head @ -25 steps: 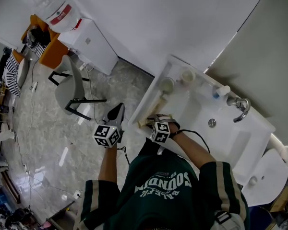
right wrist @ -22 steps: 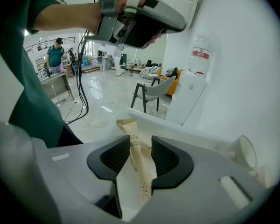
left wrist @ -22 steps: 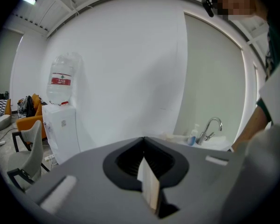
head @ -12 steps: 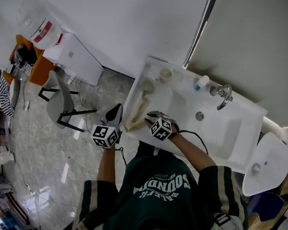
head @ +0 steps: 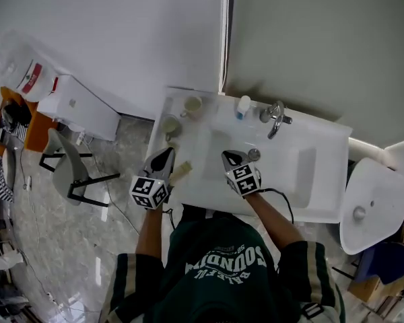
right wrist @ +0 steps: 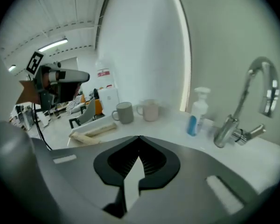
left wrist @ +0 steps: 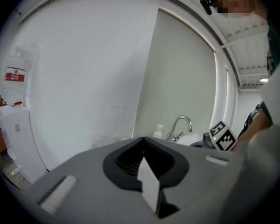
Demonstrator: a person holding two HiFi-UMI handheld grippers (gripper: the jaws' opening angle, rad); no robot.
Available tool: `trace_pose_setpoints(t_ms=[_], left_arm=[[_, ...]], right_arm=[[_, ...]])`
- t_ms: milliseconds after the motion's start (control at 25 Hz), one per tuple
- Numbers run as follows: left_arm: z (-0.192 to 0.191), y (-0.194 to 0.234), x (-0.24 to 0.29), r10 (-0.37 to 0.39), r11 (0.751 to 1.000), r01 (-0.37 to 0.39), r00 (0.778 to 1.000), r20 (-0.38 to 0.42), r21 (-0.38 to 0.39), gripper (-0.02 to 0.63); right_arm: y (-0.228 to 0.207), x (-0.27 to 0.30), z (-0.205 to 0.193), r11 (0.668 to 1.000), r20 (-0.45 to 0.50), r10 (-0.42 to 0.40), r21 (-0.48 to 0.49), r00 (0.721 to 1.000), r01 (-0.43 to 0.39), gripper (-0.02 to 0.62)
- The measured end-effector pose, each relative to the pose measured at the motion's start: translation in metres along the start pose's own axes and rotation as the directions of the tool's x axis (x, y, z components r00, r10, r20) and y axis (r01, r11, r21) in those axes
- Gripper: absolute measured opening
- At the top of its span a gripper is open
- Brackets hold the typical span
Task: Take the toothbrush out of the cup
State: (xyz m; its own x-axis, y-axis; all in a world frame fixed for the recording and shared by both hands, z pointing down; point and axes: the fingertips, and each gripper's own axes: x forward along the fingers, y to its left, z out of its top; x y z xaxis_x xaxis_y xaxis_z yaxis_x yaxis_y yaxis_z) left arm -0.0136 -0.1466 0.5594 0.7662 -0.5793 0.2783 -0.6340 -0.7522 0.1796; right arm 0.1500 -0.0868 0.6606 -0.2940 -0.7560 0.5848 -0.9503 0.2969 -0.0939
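Toothbrush [head: 180,171] seems to be the pale stick lying at the counter's [head: 321,202] left front edge in the head view, outside both cups [head: 170,125], so you're likely done. Left gripper view: your left gripper [left wrist: 143,141] closed, empty, facing white wall [left wrist: 84,78]. Right gripper view: your right gripper [right wrist: 139,139] just closed on nothing.

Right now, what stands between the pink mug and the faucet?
A white-and-blue pump bottle stands there, nearer the faucet; the right gripper view shows it clearly.
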Motion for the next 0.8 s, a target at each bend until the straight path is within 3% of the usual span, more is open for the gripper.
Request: trace_pose_setpoints(t_ms=[160, 440, 800], left_arm=[[0.001, -0.032, 0.025, -0.063, 0.998, 0.063, 0.998, 0.0, 0.019, 0.051], [0.006, -0.082, 0.061, -0.156, 0.987, 0.156, 0.988, 0.0, 0.046, 0.051], [0.003, -0.108, 0.078, -0.202, 0.977, 0.203, 0.979, -0.024, 0.064, 0.051]], right_arm=[[-0.043, -0.048, 0.008, 0.989, 0.109, -0.118, 0.105, 0.987, 0.107, 0.002], [-0.099, -0.127, 0.018, 0.946, 0.24, -0.295, 0.21, 0.925, 0.247, 0.003], [-0.123, -0.169, 0.03, 0.922, 0.316, -0.374, 0.231, 0.872, 0.312, 0.002]])
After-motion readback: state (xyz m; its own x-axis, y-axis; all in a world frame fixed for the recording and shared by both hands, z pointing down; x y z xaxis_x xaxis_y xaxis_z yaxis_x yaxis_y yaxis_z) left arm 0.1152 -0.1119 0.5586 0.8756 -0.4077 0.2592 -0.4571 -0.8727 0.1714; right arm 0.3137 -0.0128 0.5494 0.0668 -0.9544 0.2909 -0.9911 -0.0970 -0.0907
